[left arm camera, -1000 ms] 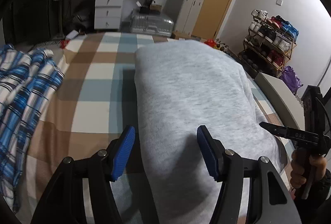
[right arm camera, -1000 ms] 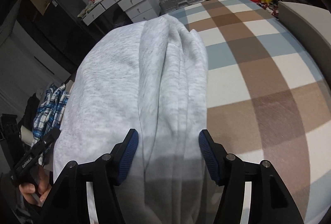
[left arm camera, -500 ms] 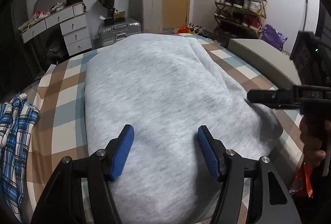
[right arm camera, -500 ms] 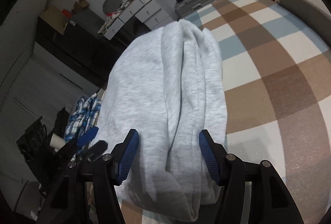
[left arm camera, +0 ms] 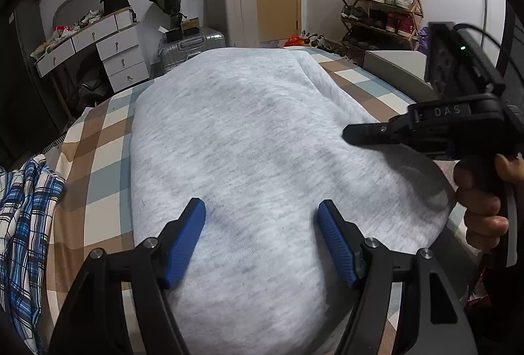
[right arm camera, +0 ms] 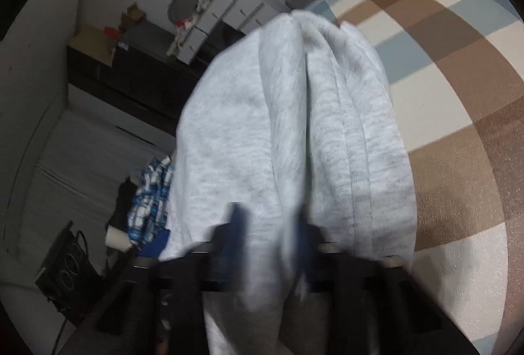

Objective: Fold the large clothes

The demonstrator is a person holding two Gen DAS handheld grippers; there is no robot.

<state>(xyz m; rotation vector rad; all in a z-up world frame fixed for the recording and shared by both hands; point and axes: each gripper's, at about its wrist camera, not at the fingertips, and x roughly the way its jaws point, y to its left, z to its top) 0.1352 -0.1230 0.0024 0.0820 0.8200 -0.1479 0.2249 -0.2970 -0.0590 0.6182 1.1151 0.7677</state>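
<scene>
tongs close on grey cloth: the right tongs, which stood wide astride the sweater's bunched edge half a second ago, have just snapped nearly shut, and in the blurred right wrist view their blue pads now pinch a ridge of the grey fabric between them. the left wrist view shows the same tool from the side, its black fingers drawn together over the sweater's right edge, a hand wrapped round the grip.

the left tongs have been opening a little further and stand wide, their pads over the near end of the sweater with cloth between them but not pressed; no grip there yet. their view has swung since a second ago, from the sweater's left edge to square over its middle.

the sweater lies lengthwise on the checked bed, already doubled into a long thick slab whose far end reaches toward the bed's far edge, its stacked layers showing as ridges along the right side. a blue plaid shirt is heaped at the bed's left edge, apart from it.

by the look of it, the right corner is now secured and the left corner is the next to be taken, after which the near end could be carried over toward the far end. a thick multi-layer edge may slip out of a narrow pinch, so not every layer may come up.
</scene>
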